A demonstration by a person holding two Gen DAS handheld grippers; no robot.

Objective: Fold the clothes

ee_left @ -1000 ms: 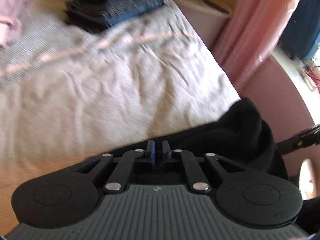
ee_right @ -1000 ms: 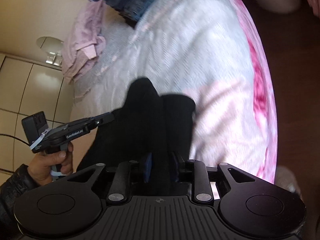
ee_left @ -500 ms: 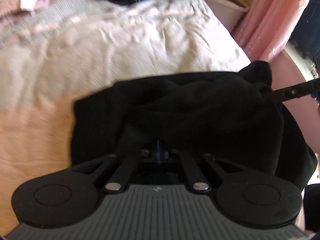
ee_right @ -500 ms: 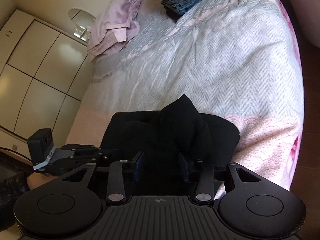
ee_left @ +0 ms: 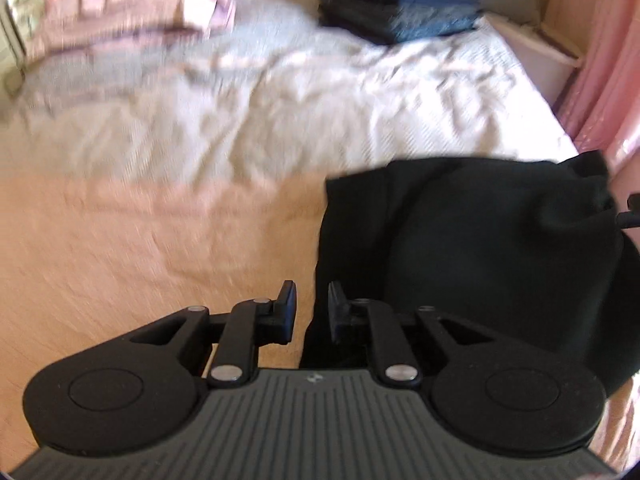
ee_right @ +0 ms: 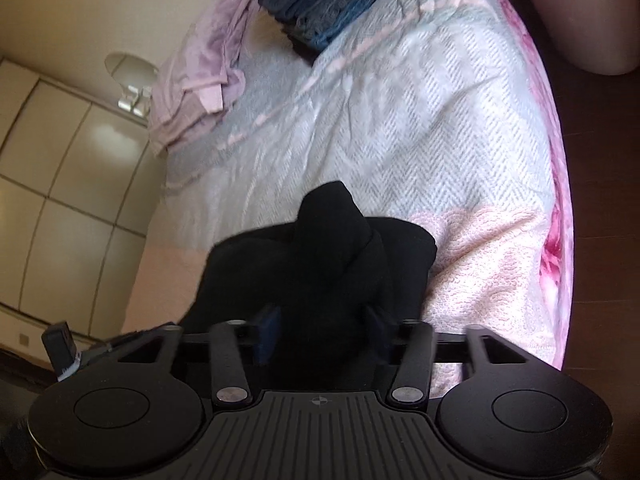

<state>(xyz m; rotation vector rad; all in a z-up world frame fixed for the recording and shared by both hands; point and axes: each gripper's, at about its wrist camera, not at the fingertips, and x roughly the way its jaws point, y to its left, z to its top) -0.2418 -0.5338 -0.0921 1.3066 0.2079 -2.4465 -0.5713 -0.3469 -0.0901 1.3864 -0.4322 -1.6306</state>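
Bright daylight, motion blur in left view, fisheye-curved edges

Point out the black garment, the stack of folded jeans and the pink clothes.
black garment (ee_left: pixel 472 248), left wrist view, middle of its flat folded part
stack of folded jeans (ee_right: pixel 320 4), right wrist view, folded edges
pink clothes (ee_right: pixel 200 76), right wrist view, middle of the pile

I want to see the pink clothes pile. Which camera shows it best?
The right wrist view. There the pink clothes are sharp enough to see folds and a hem, lying on the bed beside the blue stack. The left wrist view shows them too, but blurred and cut off at the top edge.
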